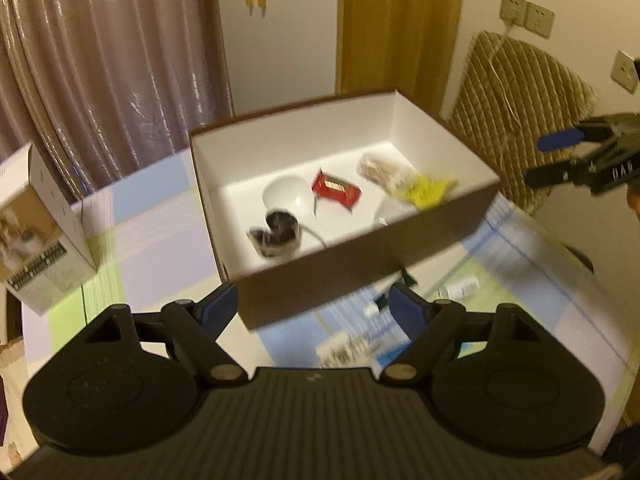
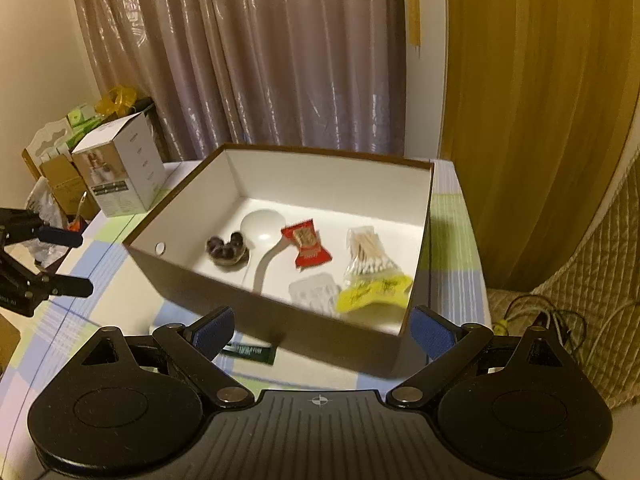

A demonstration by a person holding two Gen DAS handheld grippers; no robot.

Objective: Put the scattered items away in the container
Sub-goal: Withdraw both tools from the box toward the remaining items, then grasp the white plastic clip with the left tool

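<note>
— Curtains [image 2: 256,60] hang behind a counter [image 2: 456,280] covered in a pale checked cloth, and the brown box [image 2: 280,320] with white walls sits in the middle of it.

— What's already in?

— A white spoon [image 2: 262,224], a red packet [image 2: 306,244], a bag of cotton swabs [image 2: 370,256], a dark beaded thing [image 2: 228,250], a clear plastic piece [image 2: 314,292].

— And still out?

— A dark green sachet [image 2: 248,351] lies flat on the cloth just in front of the box's near wall, long axis running left to right. A small white bottle [image 1: 460,286] and a blurred printed pack [image 1: 344,350] lie near that same corner.

— Which gripper's nearer the sachet?

— The right gripper [image 2: 322,334], I'd judge; the sachet lies just below and beside its left finger. Its jaws are spread wide, nothing between them.

— The left gripper [image 1: 312,306]?

— Jaws wide apart too, empty, straddling the box's near corner, the bottle and pack beneath.
</note>
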